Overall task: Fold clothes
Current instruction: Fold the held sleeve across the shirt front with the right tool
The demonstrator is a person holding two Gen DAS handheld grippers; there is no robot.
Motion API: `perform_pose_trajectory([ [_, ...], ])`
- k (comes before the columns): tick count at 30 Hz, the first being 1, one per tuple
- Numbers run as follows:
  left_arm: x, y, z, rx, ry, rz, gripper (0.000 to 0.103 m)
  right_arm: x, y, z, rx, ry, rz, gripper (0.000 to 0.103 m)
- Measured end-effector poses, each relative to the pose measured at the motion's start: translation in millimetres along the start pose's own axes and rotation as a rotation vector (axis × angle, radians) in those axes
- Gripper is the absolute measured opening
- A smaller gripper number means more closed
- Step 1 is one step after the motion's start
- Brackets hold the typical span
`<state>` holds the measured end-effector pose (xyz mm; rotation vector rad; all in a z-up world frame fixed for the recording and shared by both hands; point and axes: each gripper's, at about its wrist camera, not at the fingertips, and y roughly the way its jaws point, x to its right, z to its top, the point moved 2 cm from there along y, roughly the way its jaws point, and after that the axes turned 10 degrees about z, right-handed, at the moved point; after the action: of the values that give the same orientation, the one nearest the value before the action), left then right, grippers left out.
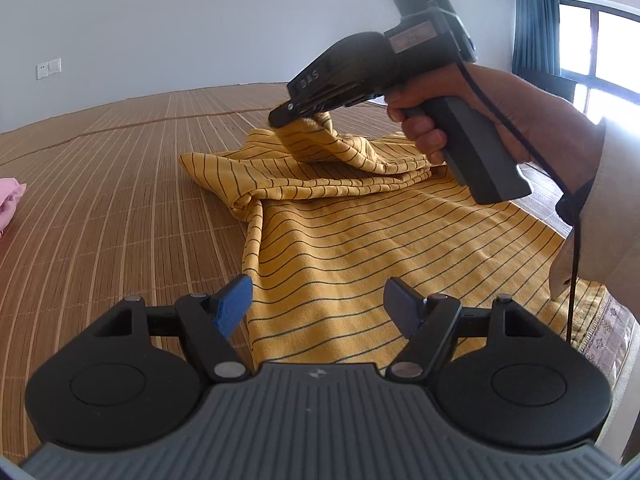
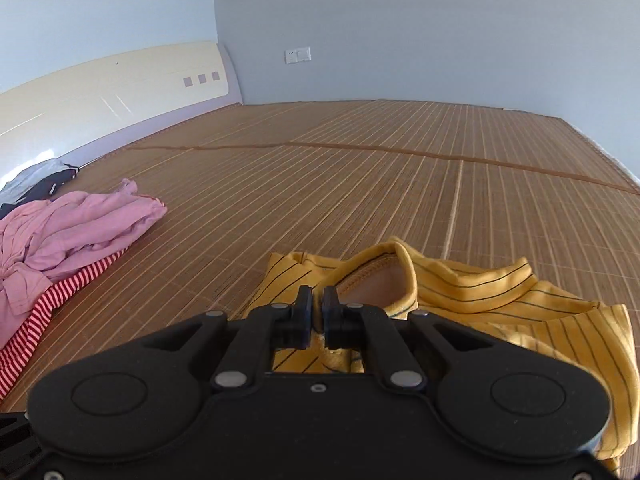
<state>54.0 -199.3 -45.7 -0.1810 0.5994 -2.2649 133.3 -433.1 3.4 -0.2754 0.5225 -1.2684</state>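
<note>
Folding the yellow striped shirt [image 1: 340, 248] on the bamboo mat [image 1: 120, 184], far end first.
We clamp the right gripper [image 2: 318, 312] on a fold near the collar, lifting it to carry over; left gripper [image 1: 316, 304] hangs spread, empty, above the near hem.

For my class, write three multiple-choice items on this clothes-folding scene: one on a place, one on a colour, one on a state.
1. Where does the pink garment lie?
A. on the bamboo mat
B. on a chair
C. in a basket

2. What colour is the striped shirt being folded?
A. blue
B. yellow
C. white

3. How is the left hand-held gripper?
A. shut on the shirt
B. shut on nothing
C. open

Key: 1 A, it rests on the mat beside a red-striped cloth; 2 B, yellow with dark lines; 3 C, its blue pads stand apart, while the right hand-held gripper pinches the shirt.
</note>
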Motion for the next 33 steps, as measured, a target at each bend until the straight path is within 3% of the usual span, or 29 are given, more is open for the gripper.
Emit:
perform_pose_trajectory([
  [2,0,-1,0,0.003,0.0,-0.003,0.077,-5,0,-6,0.001,0.032,0.074,0.015],
  [3,0,-2,1,0.004,-0.001,-0.003,0.077,-6,-7,-7,0.024,0.051,0.092,0.026],
  [5,0,-3,1,0.005,-0.004,-0.005,0.077,4,-25,-7,0.079,0.087,0.078,0.042],
  [6,0,-3,1,0.004,-0.005,-0.005,0.077,9,-34,-7,0.105,0.103,0.065,0.043],
  [8,1,-2,0,0.0,-0.006,-0.005,0.077,20,-47,-10,0.113,0.103,0.007,0.043],
  [11,2,-1,0,-0.009,-0.005,-0.003,0.077,28,-45,-19,0.053,0.063,-0.063,0.04],
  [16,4,1,-2,-0.01,0.005,0.0,0.077,16,-11,-39,-0.007,0.094,0.038,0.036],
  [19,3,2,-2,-0.016,0.007,0.003,0.077,4,3,-48,-0.046,0.052,0.027,0.037],
  [24,3,2,-2,-0.018,-0.005,-0.002,0.077,20,-33,-44,0.061,0.162,0.116,0.039],
  [28,5,2,-3,-0.022,0.002,-0.003,0.077,29,-33,-26,0.084,0.157,0.019,0.04],
  [33,3,-1,-3,-0.019,0.011,-0.003,0.077,24,14,-13,0.019,0.127,-0.029,0.044],
])
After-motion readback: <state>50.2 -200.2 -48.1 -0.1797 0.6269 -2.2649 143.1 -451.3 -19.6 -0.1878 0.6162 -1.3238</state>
